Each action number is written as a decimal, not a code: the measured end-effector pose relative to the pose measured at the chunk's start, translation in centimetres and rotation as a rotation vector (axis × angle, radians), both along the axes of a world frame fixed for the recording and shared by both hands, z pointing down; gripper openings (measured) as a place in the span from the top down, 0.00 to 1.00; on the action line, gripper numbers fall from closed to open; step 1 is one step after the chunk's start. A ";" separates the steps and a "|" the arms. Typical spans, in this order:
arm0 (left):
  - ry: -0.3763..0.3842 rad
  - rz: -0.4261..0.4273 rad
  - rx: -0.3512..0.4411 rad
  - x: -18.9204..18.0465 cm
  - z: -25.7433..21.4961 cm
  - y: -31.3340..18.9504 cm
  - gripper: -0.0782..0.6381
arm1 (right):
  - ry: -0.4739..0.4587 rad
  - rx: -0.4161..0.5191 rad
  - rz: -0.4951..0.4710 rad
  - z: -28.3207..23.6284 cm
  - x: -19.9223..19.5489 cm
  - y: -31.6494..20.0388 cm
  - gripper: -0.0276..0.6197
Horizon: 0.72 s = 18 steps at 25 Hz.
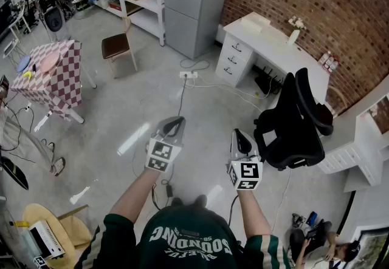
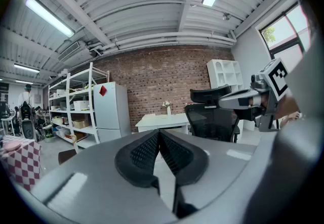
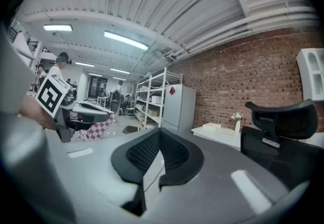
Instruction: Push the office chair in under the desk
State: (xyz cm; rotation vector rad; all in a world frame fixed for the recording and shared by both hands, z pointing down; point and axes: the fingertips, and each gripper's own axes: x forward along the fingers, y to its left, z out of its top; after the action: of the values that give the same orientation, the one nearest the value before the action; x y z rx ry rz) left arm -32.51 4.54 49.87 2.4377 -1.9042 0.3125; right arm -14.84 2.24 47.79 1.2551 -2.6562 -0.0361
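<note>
though clenched empty, left gripper (image 1: 176, 121) and right gripper (image 1: 238, 133) short of office chair (image 1: 295, 131), cables (image 1: 267, 82) under desk (image 1: 273, 49)

Upside-down white lettering on the person's shirt (image 1: 188, 240) reads roughly "SOUNDING"; smaller print beside it is unreadable.

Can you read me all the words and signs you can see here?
"SOUNDING": upside down on the person's green shirt; the smaller line under it is too blurred.
Red diamond sticker on the fridge: too small to read.
Square markers on the cubes: patterns, not words.
</note>
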 end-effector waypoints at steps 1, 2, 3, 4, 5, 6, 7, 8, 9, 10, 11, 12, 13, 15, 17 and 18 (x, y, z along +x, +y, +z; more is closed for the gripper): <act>0.003 -0.002 0.001 -0.1 -0.1 0.1 0.88 | -0.008 -0.002 -0.003 -0.1 -0.1 0.1 0.96; 0.005 -0.005 0.003 -0.2 -0.1 0.3 0.88 | -0.014 -0.003 -0.005 -0.1 -0.2 0.3 0.95; 0.007 -0.006 0.004 -0.4 -0.2 0.4 0.88 | -0.018 -0.002 -0.006 -0.1 -0.3 0.4 0.95; 0.009 -0.006 0.004 -0.5 -0.1 0.5 0.88 | -0.019 0.000 -0.005 -0.1 -0.4 0.6 0.95; 0.012 -0.006 0.003 -0.6 -0.1 0.6 0.88 | -0.018 0.004 -0.001 -0.1 -0.4 0.8 0.95; 0.014 -0.004 0.002 -0.8 0.1 0.7 0.88 | -0.016 0.009 0.005 -0.1 -0.4 0.9 0.95; 0.016 -0.002 0.000 -0.9 0.3 0.8 0.88 | -0.014 0.015 0.013 0.0 -0.4 1.1 0.95; 0.018 0.002 -0.003 -1.0 0.4 0.8 0.88 | -0.013 0.019 0.022 0.1 -0.4 1.3 0.95; 0.020 0.007 -0.005 -1.0 0.6 0.9 0.88 | -0.012 0.022 0.032 0.1 -0.3 1.4 0.95; 0.022 0.013 -0.007 -1.0 0.8 0.9 0.88 | -0.011 0.023 0.042 0.2 -0.1 1.6 0.95; 0.024 0.021 -0.008 -0.9 1.0 0.8 0.88 | -0.008 0.023 0.052 0.2 0.2 1.7 0.95; 0.025 0.030 -0.008 -0.6 1.1 0.7 0.88 | -0.005 0.023 0.063 0.2 0.5 1.8 0.95; 0.027 0.041 -0.008 -0.3 1.2 0.5 0.88 | -0.002 0.024 0.075 0.2 0.8 1.9 0.95; 0.027 0.067 -0.007 0.6 1.3 0.1 0.88 | 0.003 0.027 0.101 0.2 1.8 1.9 0.95; 0.024 0.097 -0.006 1.8 1.7 -0.3 0.88 | 0.005 0.025 0.126 0.2 3.0 2.0 0.95; 0.022 0.111 -0.006 2.6 1.8 -0.4 0.88 | 0.004 0.023 0.138 0.3 3.7 2.0 0.95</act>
State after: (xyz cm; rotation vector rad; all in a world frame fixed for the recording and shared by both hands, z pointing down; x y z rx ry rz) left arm -29.95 4.11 51.63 2.5369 -1.7613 0.2930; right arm -11.12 4.23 48.10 1.4402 -2.5663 -0.0482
